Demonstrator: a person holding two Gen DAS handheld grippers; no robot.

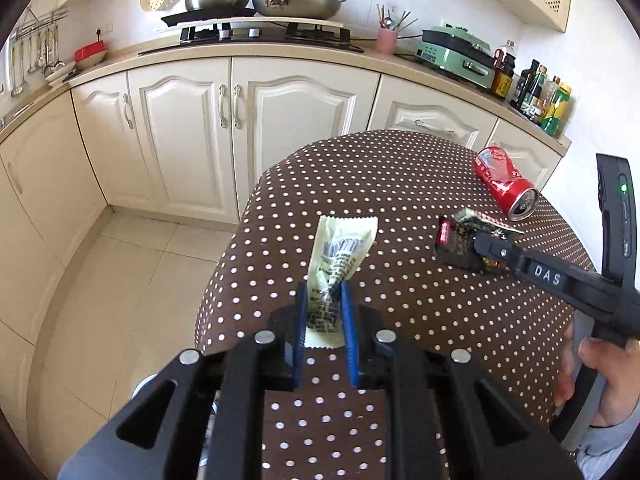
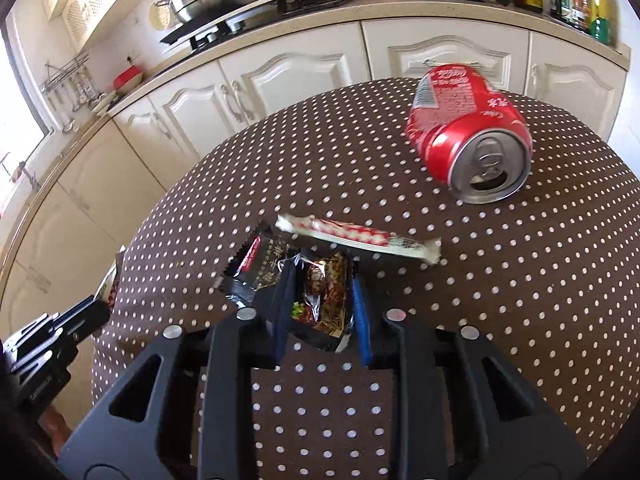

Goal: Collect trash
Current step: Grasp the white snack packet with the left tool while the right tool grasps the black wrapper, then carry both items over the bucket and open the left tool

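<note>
Left gripper (image 1: pixel 325 300) is clamped on a cream wrapper (image 1: pixel 340 256), light and crinkly, pinched near its tail. Right gripper (image 2: pixel 320 300) is clamped on a dark foil wrapper (image 2: pixel 320 300), likely slippery. Ahead lies a dented cola can (image 2: pixel 468 136): light, rollable.

Our left gripper (image 1: pixel 324 300) angled downward, blue pads pinched onto a pale wrapper (image 1: pixel 340 252), our right gripper (image 2: pixel 320 300) likewise tilted down and clamped on a dark snack packet (image 2: pixel 320 300), our right hand (image 1: pixel 600 376) apparently wrapped round its handle.
</note>
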